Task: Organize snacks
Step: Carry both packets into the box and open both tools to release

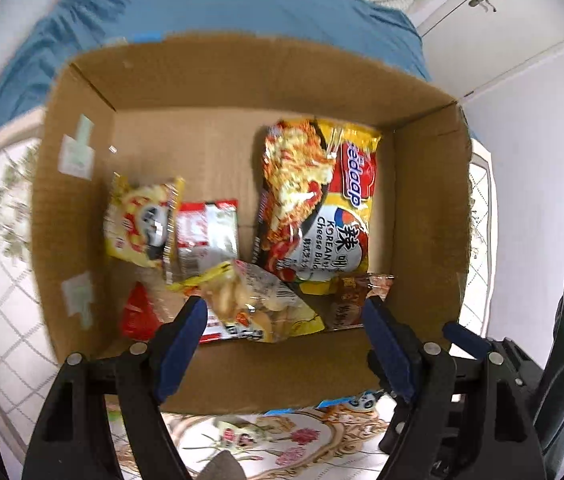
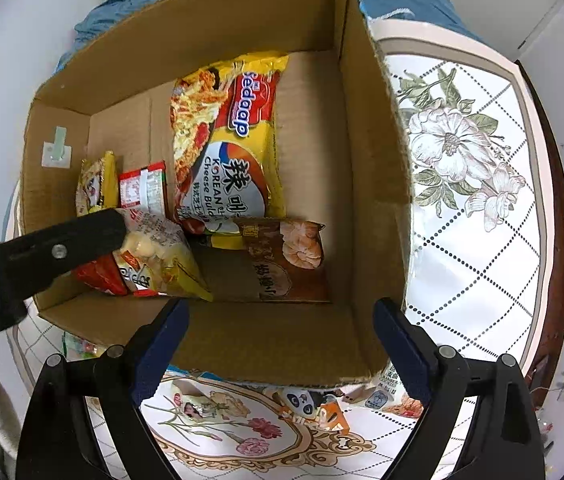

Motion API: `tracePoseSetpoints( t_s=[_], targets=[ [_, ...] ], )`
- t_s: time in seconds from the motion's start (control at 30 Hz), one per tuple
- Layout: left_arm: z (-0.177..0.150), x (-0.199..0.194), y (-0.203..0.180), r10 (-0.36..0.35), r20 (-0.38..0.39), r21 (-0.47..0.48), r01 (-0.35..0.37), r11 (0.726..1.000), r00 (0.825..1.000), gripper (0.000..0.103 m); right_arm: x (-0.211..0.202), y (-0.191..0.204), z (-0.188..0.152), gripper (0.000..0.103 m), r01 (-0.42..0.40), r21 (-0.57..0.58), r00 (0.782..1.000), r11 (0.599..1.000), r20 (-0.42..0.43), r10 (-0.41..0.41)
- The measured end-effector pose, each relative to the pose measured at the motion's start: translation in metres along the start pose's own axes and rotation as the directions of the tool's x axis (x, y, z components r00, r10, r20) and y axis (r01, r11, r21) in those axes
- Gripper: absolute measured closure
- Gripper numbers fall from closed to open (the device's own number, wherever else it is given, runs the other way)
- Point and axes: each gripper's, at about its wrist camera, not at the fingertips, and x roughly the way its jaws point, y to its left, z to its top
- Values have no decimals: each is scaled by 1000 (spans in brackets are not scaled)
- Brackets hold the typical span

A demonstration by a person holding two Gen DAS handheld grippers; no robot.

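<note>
An open cardboard box [image 1: 242,76] [image 2: 365,152] holds several snack packs. A large yellow Sedaap noodle pack [image 1: 317,200] [image 2: 230,136] lies flat in it. A brown shrimp snack pack [image 1: 355,300] [image 2: 289,260] lies at its near end. A yellow snack bag [image 1: 254,304] [image 2: 166,260] lies on a red pack [image 1: 138,316]. Two small packs [image 1: 142,220] [image 2: 142,188] stand at the left wall. My left gripper [image 1: 282,316] is open above the yellow bag, not holding it; its arm shows in the right wrist view [image 2: 42,256]. My right gripper [image 2: 282,320] is open and empty over the near wall.
The box stands on a floral tablecloth [image 2: 461,160]. More small snacks [image 2: 313,404] [image 1: 242,436] lie on the cloth in front of the box. A blue cloth [image 1: 222,4] lies behind the box. White walls stand around.
</note>
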Motion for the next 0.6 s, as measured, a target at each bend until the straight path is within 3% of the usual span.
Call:
tracePoseSetpoints(
  t_s=[0.17,0.23,0.6],
  targets=[
    [-16,-33,6,79,136,29,-84,996,988,24,-19,3,-12,5,10,10,997,1000,77,-11],
    [-26,-47,8,117,181,41,-127,991,976,10,-31,5,-18,5,14,15,994,1000,112,-16],
    [-88,-90,16,183,321,21,-200,980,929,3,-95,24,-70,3,42,-1,959,999,279,-40]
  ],
)
